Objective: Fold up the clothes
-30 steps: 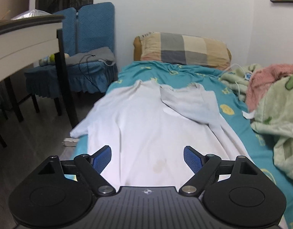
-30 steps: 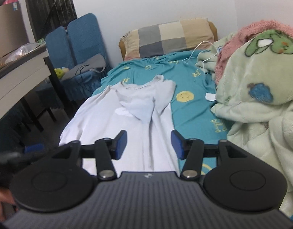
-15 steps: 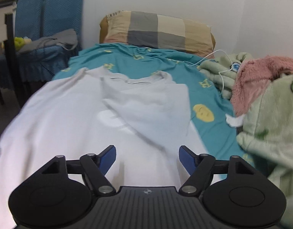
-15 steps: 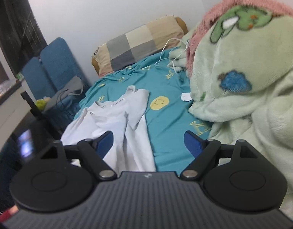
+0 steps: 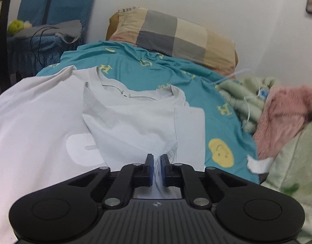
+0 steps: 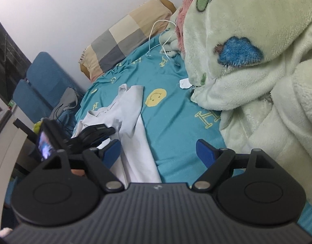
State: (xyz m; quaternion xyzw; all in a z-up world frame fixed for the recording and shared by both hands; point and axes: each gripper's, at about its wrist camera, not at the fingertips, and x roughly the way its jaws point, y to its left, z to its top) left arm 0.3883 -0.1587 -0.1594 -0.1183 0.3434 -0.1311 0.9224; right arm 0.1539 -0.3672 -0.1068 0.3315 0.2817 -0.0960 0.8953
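Observation:
A white T-shirt (image 5: 40, 126) lies spread on the teal bed sheet (image 5: 147, 69), its right sleeve (image 5: 135, 130) folded over the chest. My left gripper (image 5: 157, 163) is shut on the cloth of that folded sleeve, which bunches up between the blue pads. In the right wrist view the shirt (image 6: 133, 122) lies to the left, and the left gripper (image 6: 97, 134) shows on it. My right gripper (image 6: 159, 149) is open and empty above the sheet (image 6: 176, 122), beside the shirt's right edge.
A checked pillow (image 5: 176, 38) lies at the head of the bed. A green and pink fleece blanket pile (image 6: 257, 61) fills the bed's right side, with a white cable (image 6: 156, 32) near it. Blue chairs (image 5: 54, 10) stand left of the bed.
My left gripper has moved forward onto the shirt and closed on the folded sleeve. My right gripper has swung right toward the blanket and stays open.

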